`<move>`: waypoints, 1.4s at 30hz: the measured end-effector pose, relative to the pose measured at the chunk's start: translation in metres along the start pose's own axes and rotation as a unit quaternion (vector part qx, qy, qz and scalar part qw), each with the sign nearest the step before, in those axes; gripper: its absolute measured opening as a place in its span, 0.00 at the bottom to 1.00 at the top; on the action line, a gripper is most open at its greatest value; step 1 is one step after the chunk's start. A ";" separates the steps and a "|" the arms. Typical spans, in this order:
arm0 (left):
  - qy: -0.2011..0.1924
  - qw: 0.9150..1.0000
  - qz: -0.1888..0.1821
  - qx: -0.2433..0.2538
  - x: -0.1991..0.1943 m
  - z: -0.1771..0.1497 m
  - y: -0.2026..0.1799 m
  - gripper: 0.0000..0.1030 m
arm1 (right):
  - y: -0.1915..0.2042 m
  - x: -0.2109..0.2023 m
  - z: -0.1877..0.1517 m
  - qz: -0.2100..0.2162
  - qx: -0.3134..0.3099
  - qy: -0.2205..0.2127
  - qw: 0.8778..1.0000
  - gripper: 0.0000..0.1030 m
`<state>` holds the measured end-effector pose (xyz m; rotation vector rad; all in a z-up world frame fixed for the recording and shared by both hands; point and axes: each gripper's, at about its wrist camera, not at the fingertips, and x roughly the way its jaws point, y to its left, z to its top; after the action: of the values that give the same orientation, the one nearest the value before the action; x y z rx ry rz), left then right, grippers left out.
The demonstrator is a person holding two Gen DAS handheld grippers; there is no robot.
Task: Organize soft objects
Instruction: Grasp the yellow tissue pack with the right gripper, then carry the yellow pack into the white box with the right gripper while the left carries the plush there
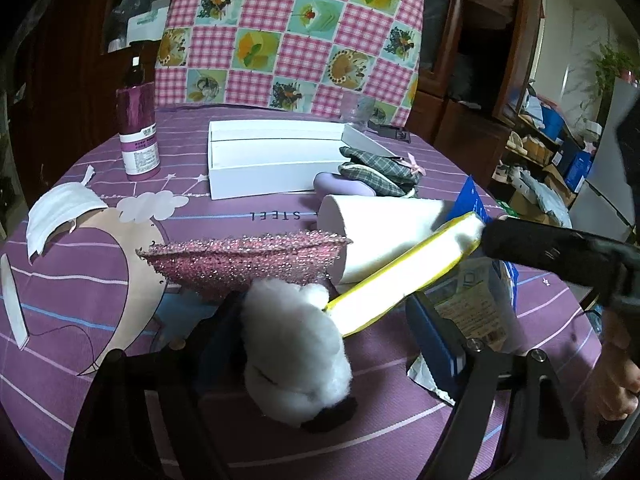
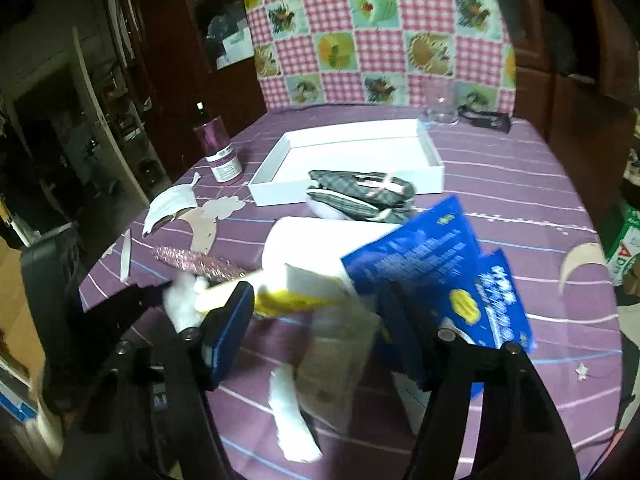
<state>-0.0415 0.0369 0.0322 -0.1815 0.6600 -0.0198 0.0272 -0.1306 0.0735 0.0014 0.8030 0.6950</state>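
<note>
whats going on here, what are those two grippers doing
A person holds a gripper in each hand over a cluttered purple table. The open fingers of the left gripper straddle a white cotton wad. The right gripper is at a yellow-edged sponge; whether it grips is unclear. The white box holds nothing yet.

both claws tilt down over the table — left claw (image 1: 320, 328) wide apart, right claw (image 2: 316, 320) partly spread.
</note>
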 end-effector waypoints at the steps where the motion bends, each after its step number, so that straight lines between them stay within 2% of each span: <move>1: 0.001 1.000 0.000 -0.001 0.001 0.000 0.000 0.80 | -0.001 0.007 0.003 0.009 0.009 0.011 1.000 0.61; 3: 0.004 1.000 0.001 -0.004 0.002 0.000 0.001 0.80 | -0.004 0.019 0.006 0.039 0.029 0.032 0.998 0.54; 5: 0.007 1.000 0.002 -0.005 0.003 0.000 0.001 0.80 | -0.007 0.027 0.005 0.064 0.052 0.045 0.996 0.52; 12: 0.019 1.000 0.002 -0.009 0.008 0.000 0.003 0.80 | -0.012 0.023 -0.003 0.081 0.058 0.022 0.995 0.33; 18: 0.014 1.000 0.010 -0.012 0.005 0.000 0.002 0.80 | -0.012 0.008 -0.002 0.078 0.044 -0.019 0.996 0.29; 24: 0.045 0.996 0.072 0.005 0.008 -0.004 0.003 0.84 | -0.024 -0.006 -0.002 0.063 0.061 -0.050 0.995 0.29; 28: 0.067 0.995 0.072 -0.006 0.008 -0.010 0.007 0.83 | -0.028 -0.012 -0.002 0.067 0.065 -0.060 0.994 0.29; 31: 0.047 0.996 0.079 -0.011 -0.005 -0.012 0.004 0.76 | -0.026 -0.016 -0.002 0.067 0.061 -0.066 0.994 0.29; 33: 0.032 0.996 0.077 -0.012 -0.016 -0.011 0.000 0.61 | -0.026 -0.017 -0.002 0.068 0.060 -0.068 0.994 0.29; 35: 0.036 0.997 0.072 -0.012 -0.020 -0.010 -0.003 0.31 | -0.026 -0.019 -0.003 0.069 0.060 -0.070 0.993 0.29; 42: 0.049 0.995 0.083 -0.001 -0.022 -0.003 -0.011 0.24 | -0.026 -0.026 0.001 0.072 0.067 -0.076 0.992 0.29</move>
<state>-0.0602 0.0275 0.0448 -0.1272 0.7712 0.1314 0.0298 -0.1655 0.0850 0.2331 0.7064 0.7657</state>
